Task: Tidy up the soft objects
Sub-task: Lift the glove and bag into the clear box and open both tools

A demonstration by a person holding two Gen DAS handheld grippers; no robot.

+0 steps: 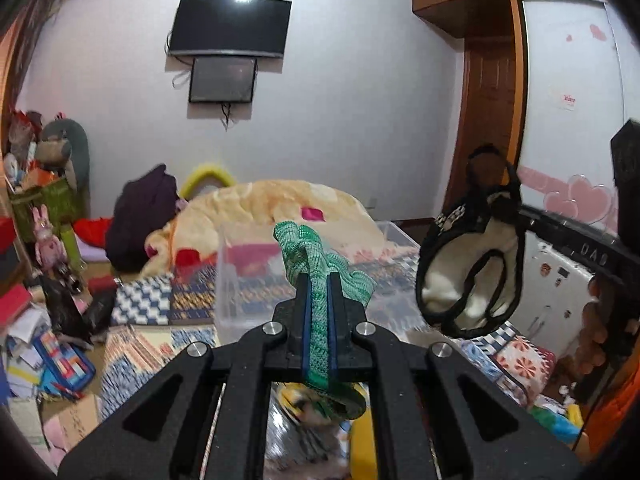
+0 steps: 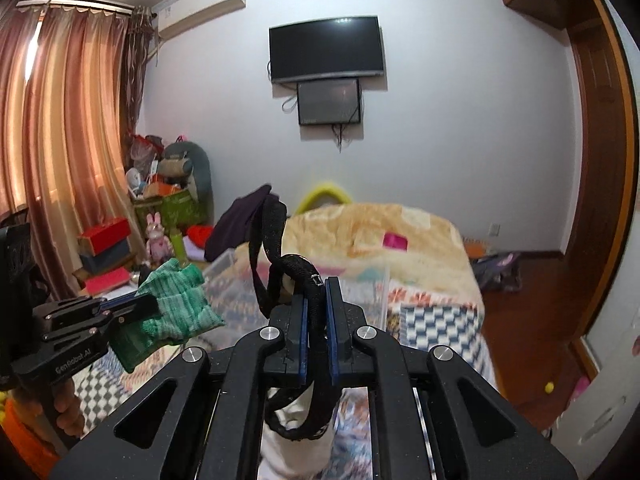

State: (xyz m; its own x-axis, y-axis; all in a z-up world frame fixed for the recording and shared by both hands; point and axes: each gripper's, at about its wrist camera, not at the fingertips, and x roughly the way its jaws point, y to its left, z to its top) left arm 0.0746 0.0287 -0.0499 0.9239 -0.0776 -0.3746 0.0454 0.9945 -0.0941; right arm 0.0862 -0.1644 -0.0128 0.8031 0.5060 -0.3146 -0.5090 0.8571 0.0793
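My left gripper (image 1: 319, 280) is shut on a green knitted glove (image 1: 308, 248), which sticks up past the fingertips and hangs below them. From the right wrist view the same green glove (image 2: 180, 304) shows at the left, clamped in the left gripper (image 2: 150, 304). My right gripper (image 2: 317, 286) is shut on the black strap of a black-and-white fleece-lined piece (image 2: 276, 240), whose white lining hangs beneath. In the left wrist view that piece (image 1: 472, 256) dangles at the right, lifted above the bed. A clear plastic bin (image 1: 248, 276) stands on the bed just beyond both grippers.
The bed carries a patterned quilt (image 1: 160, 304) and a cream fleece blanket (image 1: 280, 208). A dark purple garment (image 1: 140, 216) lies at the far end. Boxes, plush toys and papers (image 1: 44, 240) crowd the left side. A hand (image 2: 66, 408) holds the left tool. A wooden door (image 2: 592, 160) stands right.
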